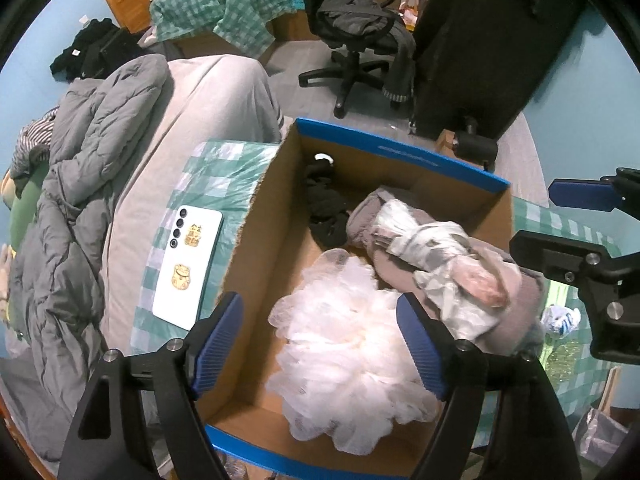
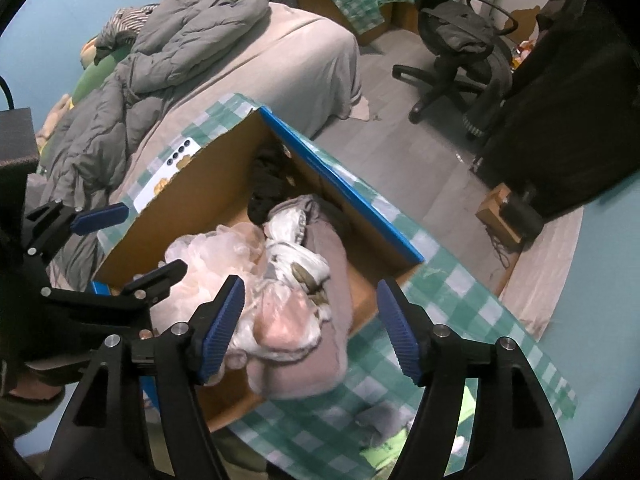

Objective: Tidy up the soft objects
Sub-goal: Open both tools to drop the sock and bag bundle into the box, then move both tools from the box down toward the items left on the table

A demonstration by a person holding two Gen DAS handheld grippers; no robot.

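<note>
Blue ribbed pads line both claws. The left claw stands spread, gripping nothing, above the white mesh bath pouf that lies in the near part of the cardboard box. The right claw is likewise spread and empty, poised over the mauve cloth bundle with a pale patterned rag knotted round it, which rests against the box's right wall. A black garment lies in the far corner. The box sits on a green-checked desk; a white phone lies just left of it. Beyond are a bed with a grey quilt and an office chair.
</note>
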